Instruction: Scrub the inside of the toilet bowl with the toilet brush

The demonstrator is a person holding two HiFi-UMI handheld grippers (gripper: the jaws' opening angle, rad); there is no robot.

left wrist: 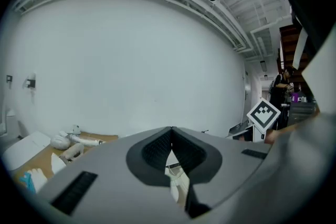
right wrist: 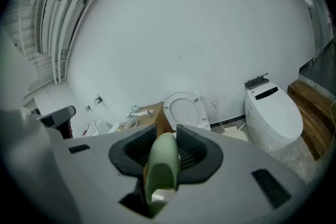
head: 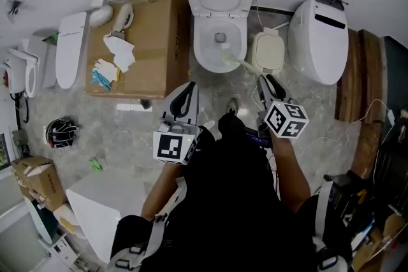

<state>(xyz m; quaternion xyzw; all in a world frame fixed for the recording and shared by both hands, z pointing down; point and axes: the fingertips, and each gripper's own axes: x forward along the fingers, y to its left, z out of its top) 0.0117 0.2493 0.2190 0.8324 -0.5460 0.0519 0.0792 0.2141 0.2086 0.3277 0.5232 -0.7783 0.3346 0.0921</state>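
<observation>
The toilet (head: 218, 16) stands against the wall with its lid up, between a cardboard box (head: 153, 41) on its left and a second, closed toilet (head: 319, 38) on its right. The right gripper (head: 263, 81) is held low in front of the bowl, and its fingers (right wrist: 197, 152) are clamped on the pale green handle of the brush (head: 239, 62). The handle slants up and left over the rim, and its far end lies inside the bowl near the front wall. In the right gripper view the handle fills the gap between the fingers. The left gripper (head: 189, 91) is held over the floor just left of the bowl's front, apart from the toilet. Its fingers (left wrist: 152, 152) are pressed together at the tips with nothing between them. Rags and white parts lie on the box.
</observation>
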